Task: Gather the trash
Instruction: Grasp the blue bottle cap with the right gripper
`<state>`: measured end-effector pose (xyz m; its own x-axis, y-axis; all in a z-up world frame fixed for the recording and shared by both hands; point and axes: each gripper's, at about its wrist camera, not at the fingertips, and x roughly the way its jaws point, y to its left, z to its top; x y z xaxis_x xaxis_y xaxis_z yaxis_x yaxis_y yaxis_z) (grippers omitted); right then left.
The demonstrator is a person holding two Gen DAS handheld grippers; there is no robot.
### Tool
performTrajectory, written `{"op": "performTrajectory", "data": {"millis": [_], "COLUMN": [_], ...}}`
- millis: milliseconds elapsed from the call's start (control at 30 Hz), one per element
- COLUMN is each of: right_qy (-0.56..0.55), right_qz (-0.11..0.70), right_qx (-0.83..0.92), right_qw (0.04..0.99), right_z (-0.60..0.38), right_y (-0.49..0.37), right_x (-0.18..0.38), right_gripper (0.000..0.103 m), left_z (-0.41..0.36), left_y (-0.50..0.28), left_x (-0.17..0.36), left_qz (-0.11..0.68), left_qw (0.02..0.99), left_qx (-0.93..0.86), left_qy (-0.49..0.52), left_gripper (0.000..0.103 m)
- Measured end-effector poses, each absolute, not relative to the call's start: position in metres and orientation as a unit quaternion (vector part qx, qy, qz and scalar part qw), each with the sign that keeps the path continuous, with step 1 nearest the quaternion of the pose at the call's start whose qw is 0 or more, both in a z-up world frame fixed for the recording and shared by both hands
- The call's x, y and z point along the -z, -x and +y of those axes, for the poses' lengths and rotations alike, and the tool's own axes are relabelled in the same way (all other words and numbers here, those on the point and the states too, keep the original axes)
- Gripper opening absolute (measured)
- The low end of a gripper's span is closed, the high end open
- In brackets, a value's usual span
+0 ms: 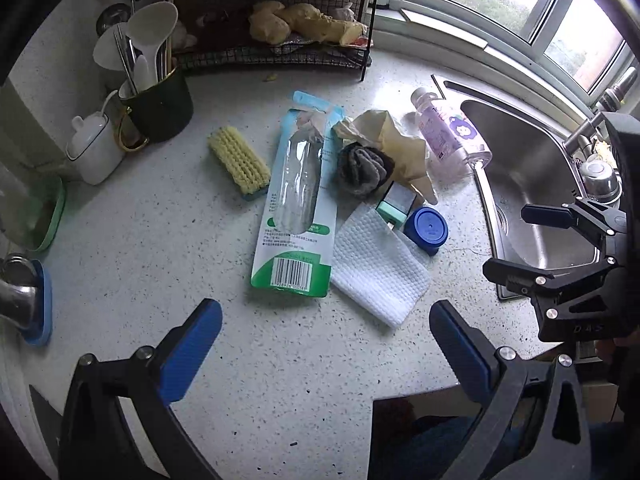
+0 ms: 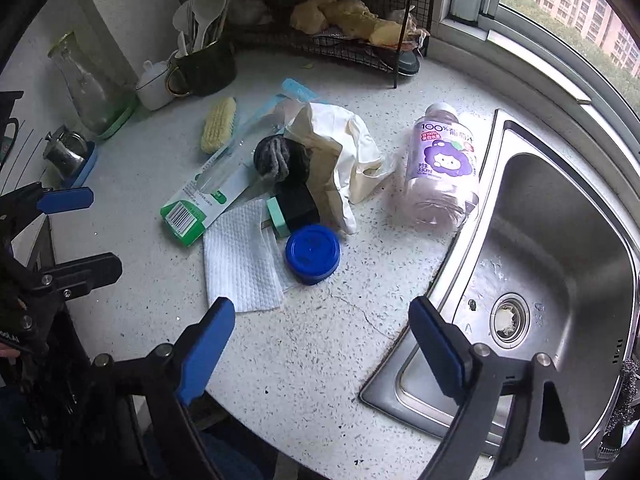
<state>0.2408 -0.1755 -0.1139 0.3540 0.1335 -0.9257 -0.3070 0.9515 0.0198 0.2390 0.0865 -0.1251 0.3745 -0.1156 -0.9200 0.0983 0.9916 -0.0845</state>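
Both claws — left claw [image 1: 326, 344] and right claw [image 2: 322, 334] — hung wide and empty over the tabletop [image 1: 140, 240]. The trash pile [image 1: 360, 184] lay ahead; the plastic bottle [image 2: 444, 172] beside the sink [image 2: 560, 260] could roll in if nudged.

On the table [image 1: 160, 240], a brush [image 1: 239, 159] lies left of a long package [image 1: 298, 200]. Right of the package sit a paper towel [image 1: 376, 268], a lid [image 1: 426, 230] and a toppled bottle [image 1: 448, 136]. The sink [image 1: 532, 184] lies farthest right, a wire rack [image 1: 272, 20] behind.
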Motion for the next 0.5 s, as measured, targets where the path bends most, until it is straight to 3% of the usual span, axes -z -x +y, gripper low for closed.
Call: {"op": "performTrajectory", "data": {"millis": [133,400,500], "right_qy": [0.082,0.069,0.073], "right_qz": [0.573,0.593,0.601], "right_qx": [-0.124,-0.108,-0.104], "right_qw": [0.806,0.795,0.789], "right_z": [-0.171,-0.170,-0.165], "right_y": [-0.261,-0.289,-0.296], "right_x": [0.132,0.149,0.156], "right_gripper": [0.081,0.079,0.071], "left_z": [0.095,0.104,0.107], "left_y": [-0.251,-0.264,-0.268], "left_x": [0.141,0.157,0.161], "left_qz": [0.573,0.591,0.593], "left_qw": [0.817,0.803,0.801], "left_qx": [0.071,0.078,0.080], "left_qy": [0.017,0.016,0.017], "left_gripper": [0.103,0.103,0.103]}}
